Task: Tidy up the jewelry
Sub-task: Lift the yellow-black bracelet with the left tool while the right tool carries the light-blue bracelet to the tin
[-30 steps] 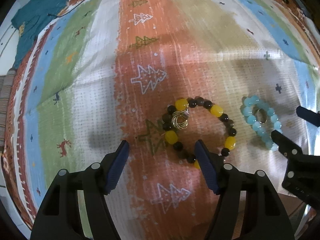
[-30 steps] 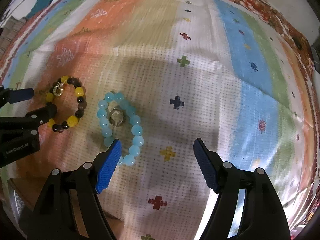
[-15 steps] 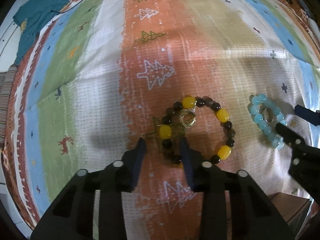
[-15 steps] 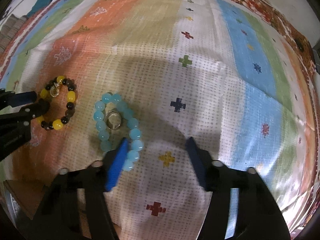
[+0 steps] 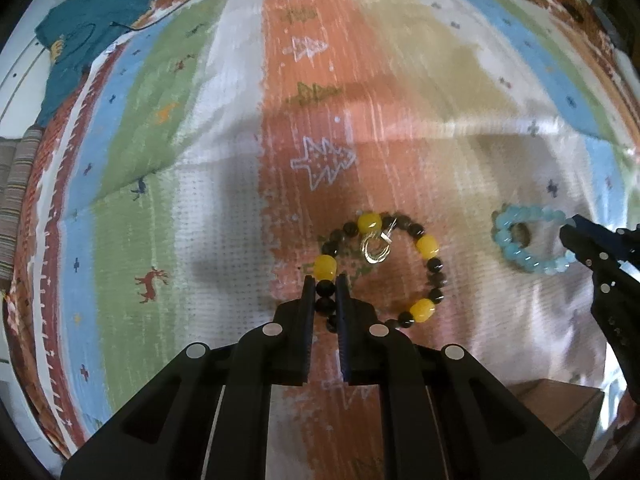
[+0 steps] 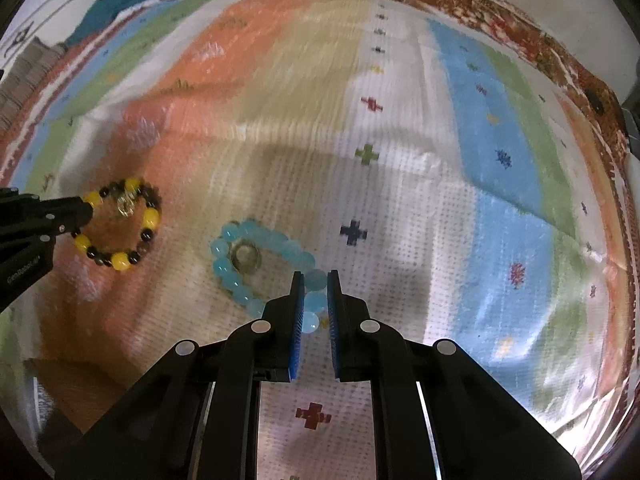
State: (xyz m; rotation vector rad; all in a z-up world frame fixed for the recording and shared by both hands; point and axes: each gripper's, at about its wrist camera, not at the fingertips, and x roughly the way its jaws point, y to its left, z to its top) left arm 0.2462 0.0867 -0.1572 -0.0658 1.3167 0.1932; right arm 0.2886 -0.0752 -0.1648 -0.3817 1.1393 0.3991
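Both tongs are clamped on beads. The left tongs (image 5: 324, 292) pinch the dark beads of the yellow-and-black bracelet (image 5: 428, 246), just below a yellow bead; the right tongs (image 6: 312, 292) grip the pale blue bead bracelet (image 6: 224, 248) at its near edge. The blue bracelet lies just to the right of the yellow-and-black one on the striped patterned cloth (image 5: 200, 140).

To lift well, I judge each should rise straight and slowly, since round beads can roll out of flat pads, and the elastic may stretch. The gold wire ring (image 5: 376, 250) inside the yellow bracelet and the metal ring (image 6: 245, 258) inside the blue one lie loose, so clear them without dragging.

White lettering on the left tongs' body (image 6: 20, 270) is too blurred to read surely.
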